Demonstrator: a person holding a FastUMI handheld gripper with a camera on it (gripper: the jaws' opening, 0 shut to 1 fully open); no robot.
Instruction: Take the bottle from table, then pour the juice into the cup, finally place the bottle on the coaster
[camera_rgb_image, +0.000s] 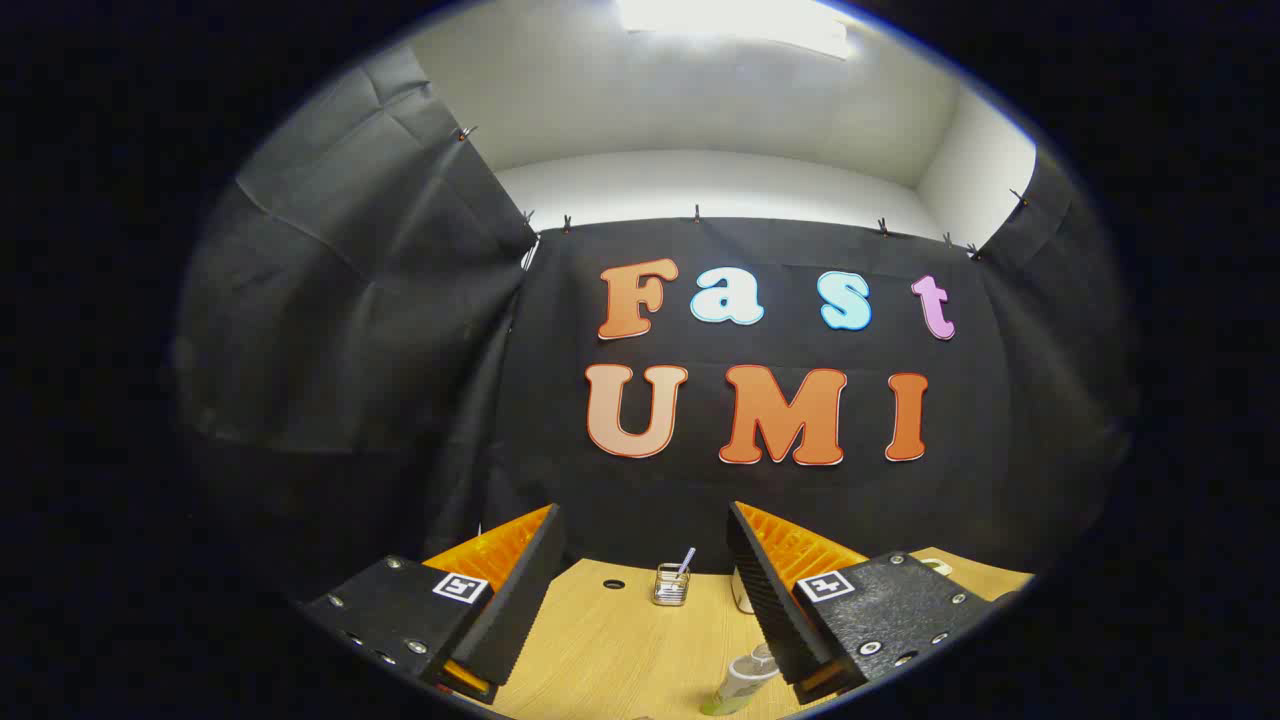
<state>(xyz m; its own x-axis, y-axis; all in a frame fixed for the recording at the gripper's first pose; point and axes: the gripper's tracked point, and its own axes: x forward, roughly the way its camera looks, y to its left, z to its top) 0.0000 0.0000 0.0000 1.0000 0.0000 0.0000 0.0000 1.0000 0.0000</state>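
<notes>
the wooden table extends from the near foreground to the black cloth wall at the far side; above the cloth a white wall and a lit ceiling panel are visible. one dark round hole is set in the tabletop at the far side, left of centre. one small clear glass holder stands on the table beyond the fingers, roughly midway between them, with one thin straw-like stick leaning out of it to the right. one white object, possibly the cup, stands just right of the glass holder; the right finger covers most of it, so its type cannot be confirmed. one pale item lies on the table at the far right, behind the right finger body, too hidden to identify. one clear bottle with greenish liquid in it sits near, at the inner base of the right finger, its upper part overlapped by that finger; contact between the two cannot be determined. the gripper is spread wide, with a broad gap of bare table between the two fingers. nothing is held between them, and the left finger touches no object. each finger body carries one square marker, two in total.
</notes>
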